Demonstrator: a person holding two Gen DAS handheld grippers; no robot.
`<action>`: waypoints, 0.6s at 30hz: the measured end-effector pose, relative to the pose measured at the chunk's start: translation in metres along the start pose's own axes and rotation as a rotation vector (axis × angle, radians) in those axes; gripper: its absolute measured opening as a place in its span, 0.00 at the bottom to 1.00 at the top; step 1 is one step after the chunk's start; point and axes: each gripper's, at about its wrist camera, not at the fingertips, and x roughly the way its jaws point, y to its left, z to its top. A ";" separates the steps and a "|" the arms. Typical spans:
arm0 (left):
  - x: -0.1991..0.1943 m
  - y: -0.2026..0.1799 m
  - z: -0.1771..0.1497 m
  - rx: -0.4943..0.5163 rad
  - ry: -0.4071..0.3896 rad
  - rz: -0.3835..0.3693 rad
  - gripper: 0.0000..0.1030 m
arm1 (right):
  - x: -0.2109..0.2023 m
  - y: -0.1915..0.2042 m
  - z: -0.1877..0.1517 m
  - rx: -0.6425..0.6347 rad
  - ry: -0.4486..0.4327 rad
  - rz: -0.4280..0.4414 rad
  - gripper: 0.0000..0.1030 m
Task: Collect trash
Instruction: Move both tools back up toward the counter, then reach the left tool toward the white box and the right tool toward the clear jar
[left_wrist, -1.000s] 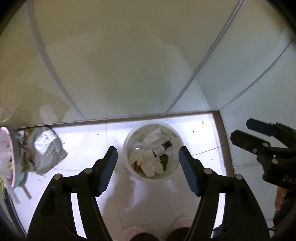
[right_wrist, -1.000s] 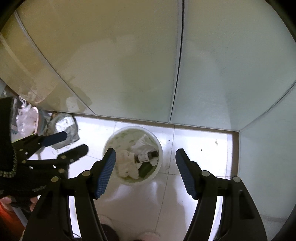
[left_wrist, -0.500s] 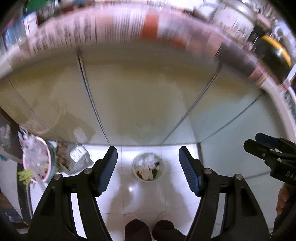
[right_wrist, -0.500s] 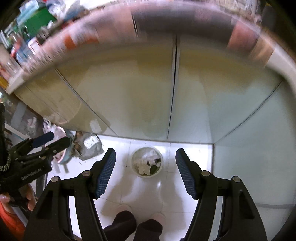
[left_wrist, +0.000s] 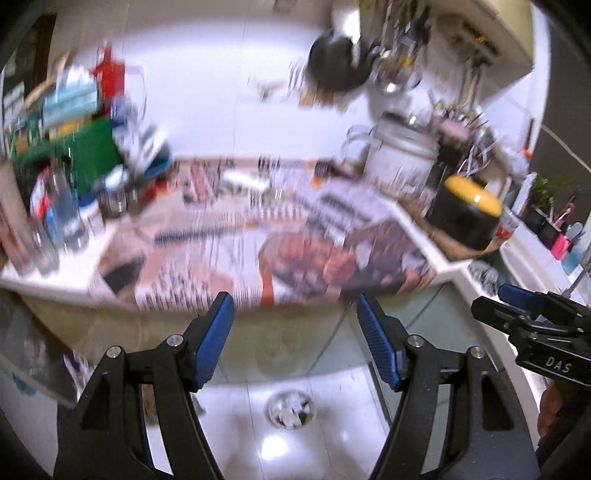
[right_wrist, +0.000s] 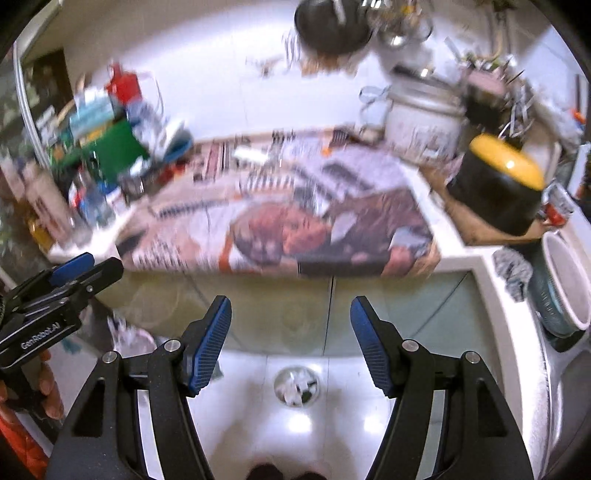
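Note:
Far below on the tiled floor stands a small white trash bin (left_wrist: 291, 409) (right_wrist: 297, 386) with crumpled white paper and a dark bottle in it. My left gripper (left_wrist: 295, 312) hangs high above it, its jaws opening, with nothing between them. My right gripper (right_wrist: 291, 314) is open and empty too. Each gripper shows at the edge of the other's view: the right gripper (left_wrist: 517, 310) at right, the left gripper (right_wrist: 79, 269) at left. Straight ahead lies a kitchen counter covered with newspaper (left_wrist: 266, 254) (right_wrist: 295, 229). The picture is motion-blurred.
Bottles, boxes and a green carton (left_wrist: 85, 155) crowd the counter's left end. A black pot with a yellow lid (right_wrist: 498, 184), a white cooker (right_wrist: 424, 118) and a bowl (right_wrist: 565, 284) stand at right. Pale cabinet doors (right_wrist: 332, 317) run under the counter. A bagged bundle (right_wrist: 129, 336) lies on the floor at left.
Both grippers have risen a long way from just over the bin; the bin has shrunk to a small circle and the counter top has come into view.

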 end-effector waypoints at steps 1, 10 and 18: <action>-0.007 0.000 0.006 0.007 -0.020 -0.001 0.69 | -0.005 0.004 0.004 0.000 -0.023 -0.009 0.62; -0.039 -0.004 0.040 0.024 -0.176 -0.005 0.95 | -0.039 -0.001 0.045 0.036 -0.200 -0.066 0.62; 0.008 -0.007 0.076 0.018 -0.210 0.073 0.95 | -0.005 -0.032 0.087 0.029 -0.246 -0.046 0.62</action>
